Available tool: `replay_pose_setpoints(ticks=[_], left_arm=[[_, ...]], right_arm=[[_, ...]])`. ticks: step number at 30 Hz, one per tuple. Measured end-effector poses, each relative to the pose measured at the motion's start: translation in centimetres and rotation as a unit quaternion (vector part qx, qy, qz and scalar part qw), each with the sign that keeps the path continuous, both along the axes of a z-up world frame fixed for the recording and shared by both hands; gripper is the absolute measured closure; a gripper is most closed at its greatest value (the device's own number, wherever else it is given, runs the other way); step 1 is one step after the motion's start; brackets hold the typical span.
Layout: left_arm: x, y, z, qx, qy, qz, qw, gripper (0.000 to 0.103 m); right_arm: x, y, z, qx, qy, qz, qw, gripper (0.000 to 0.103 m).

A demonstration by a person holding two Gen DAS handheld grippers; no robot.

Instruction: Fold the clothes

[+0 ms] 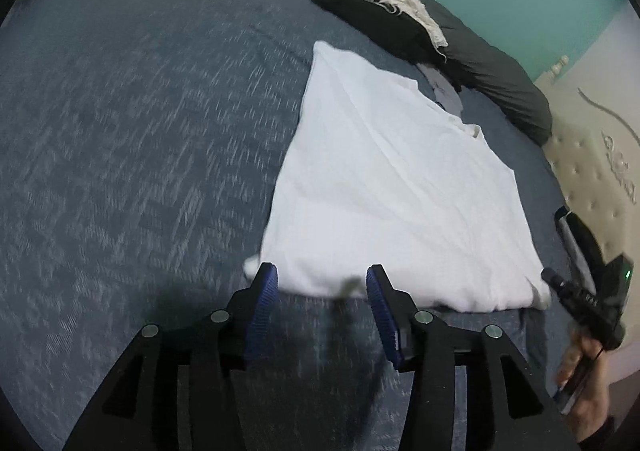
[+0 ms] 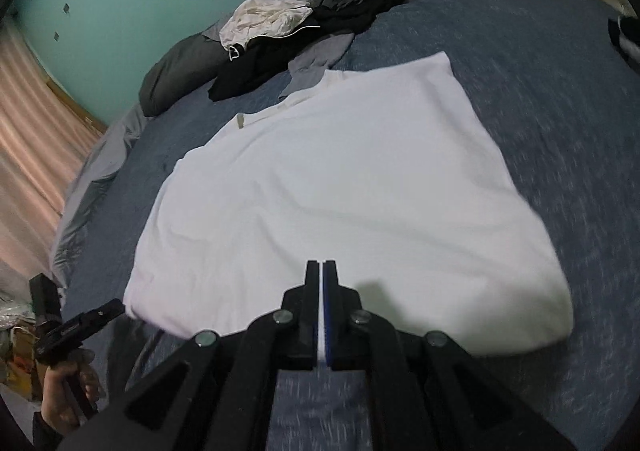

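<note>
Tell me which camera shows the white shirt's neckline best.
The right wrist view: the white shirt lies nearly whole in frame, its neckline open toward the dark clothes pile. The left wrist view shows the neckline only edge-on.

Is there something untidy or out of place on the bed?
Yes. A crumpled cream garment lies on a heap of black clothes at the far edge, unfolded. The white T-shirt lies flat on the blue bedspread.

Left claw (image 1: 322, 281) gapes wide at the white shirt's (image 1: 392, 187) near edge.
</note>
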State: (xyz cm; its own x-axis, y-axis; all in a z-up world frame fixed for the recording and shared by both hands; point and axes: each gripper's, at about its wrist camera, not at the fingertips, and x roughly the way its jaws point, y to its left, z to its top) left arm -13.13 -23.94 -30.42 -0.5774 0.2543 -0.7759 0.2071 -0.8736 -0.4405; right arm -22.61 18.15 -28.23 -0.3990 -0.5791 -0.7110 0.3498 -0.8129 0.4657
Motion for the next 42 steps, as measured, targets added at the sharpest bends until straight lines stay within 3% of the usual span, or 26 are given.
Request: replay_pose_setpoints(ticks=[7,14,21,22,24,26,34,42], left_arm=[[0.3,-0.8,-1.0,0.044,-0.016,0.052,0.9975,0.048],[-0.8,-2.1,-2.4,0.091,-0.035,0.09,0.9911,0.048],[-2.3,-1.5,-2.6,0.089,-0.007,0.106,0.9903,0.05],[-2.6,-1.3,-2.5,0.089,-0.004,0.103,0.9907,0.054],[-3.1,-0.9,-2.5,0.091,0.001,0.098,0.991,0.078],[-3.3,-0.8,-2.4,0.093,0.005,0.1,0.9906,0.087],[-4.6,1.2,1.7,0.074,0.048,0.071,0.9936,0.092],[-8.6,7.6,7.8,0.053,0.089,-0.003,0.9946,0.093]], right_arm=[[0.7,1.7,-0.3,-0.054,0.0,-0.002,0.999,0.102],[0.5,3.6,-0.7,-0.079,0.001,-0.015,0.997,0.101],[0.3,4.7,-1.2,-0.091,-0.004,-0.023,0.996,0.101],[0.3,4.8,-1.3,-0.091,-0.005,-0.023,0.996,0.101],[0.2,4.9,-1.4,-0.093,-0.005,-0.024,0.995,0.101],[0.2,5.2,-1.5,-0.094,-0.005,-0.025,0.995,0.101],[-0.1,6.8,-1.7,-0.098,-0.005,-0.042,0.994,0.101],[-0.1,8.7,-2.0,-0.107,-0.008,-0.052,0.993,0.101]])
